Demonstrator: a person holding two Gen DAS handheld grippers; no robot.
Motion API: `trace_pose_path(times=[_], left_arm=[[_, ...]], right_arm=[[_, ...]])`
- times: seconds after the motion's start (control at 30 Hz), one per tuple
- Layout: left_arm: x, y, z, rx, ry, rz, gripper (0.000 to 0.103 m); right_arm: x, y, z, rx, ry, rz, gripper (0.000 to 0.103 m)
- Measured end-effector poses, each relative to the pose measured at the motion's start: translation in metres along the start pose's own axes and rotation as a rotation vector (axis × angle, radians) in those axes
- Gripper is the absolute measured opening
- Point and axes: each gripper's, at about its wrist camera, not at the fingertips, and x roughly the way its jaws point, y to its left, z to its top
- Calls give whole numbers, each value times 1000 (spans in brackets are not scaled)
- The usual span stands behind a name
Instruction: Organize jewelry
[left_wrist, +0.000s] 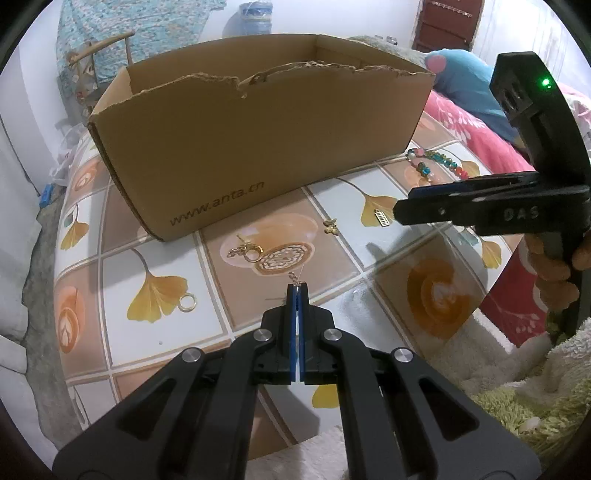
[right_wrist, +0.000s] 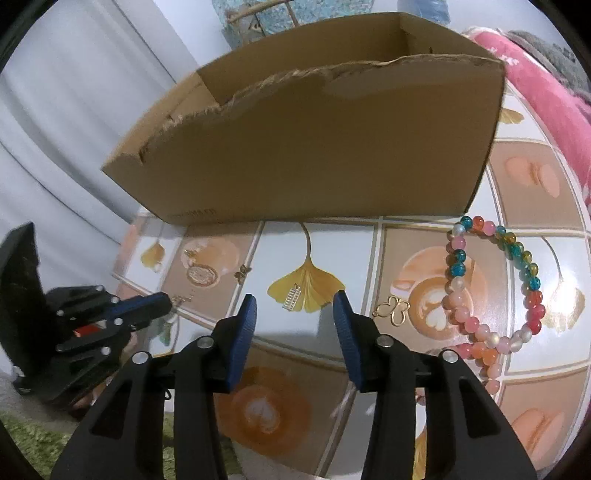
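The left gripper (left_wrist: 297, 286) is sitting with its blue pads pressed together, pinching a small gold earring (left_wrist: 293, 276) whose hook is sticking out just past the fingertips, above the patterned tablecloth (left_wrist: 155, 332). The right gripper (right_wrist: 295, 301) is hovering with its jaws parted and nothing between them, over a ginkgo-leaf print where a small gold ladder charm (right_wrist: 291, 296) is lying. Just to the right of it, a gold butterfly-outline charm (right_wrist: 393, 310) is resting on the cloth, and beyond that a multicoloured beaded bracelet (right_wrist: 495, 288) is lying in a loop. Farther out on the left, a gold ring (left_wrist: 187, 302), a gold ring-and-chain piece (left_wrist: 245, 252) and a small gold butterfly stud (left_wrist: 330, 226) are lying apart. Behind everything, an open cardboard box (left_wrist: 258, 147) with a torn front rim is standing on the table.
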Motion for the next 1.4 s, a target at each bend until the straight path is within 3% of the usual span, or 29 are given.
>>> trace_pose_path(times=[0.17,0.37,0.53,0.67,0.83,1.2,1.3,1.4], left_arm=[[1,4,-1,-13,-3,-6,0],[2,5,0,-18,-5,-16,0],[1,7,-2,-23,-10,-20,0],[1,7,-2,-24,-11,-21,0],[1,8,-2,-23,-12,-24,0],[1,5,-2,-17,-6,-25,0],[1,6,-2,-21,-5,-24,0],[2,6,-2,-24,-2,-23,0]], right_arm=[[12,13,0,-19,24,-76,23],[18,28,1,-60,23,-140,21],[26,48,-5,-224,25,-218,5],[22,41,-7,-266,34,-247,5],[17,30,-2,-176,30,-170,5],[36,46,8,-345,55,-134,8],[43,43,17,-377,67,-116,21],[46,43,21,-418,76,-101,22]])
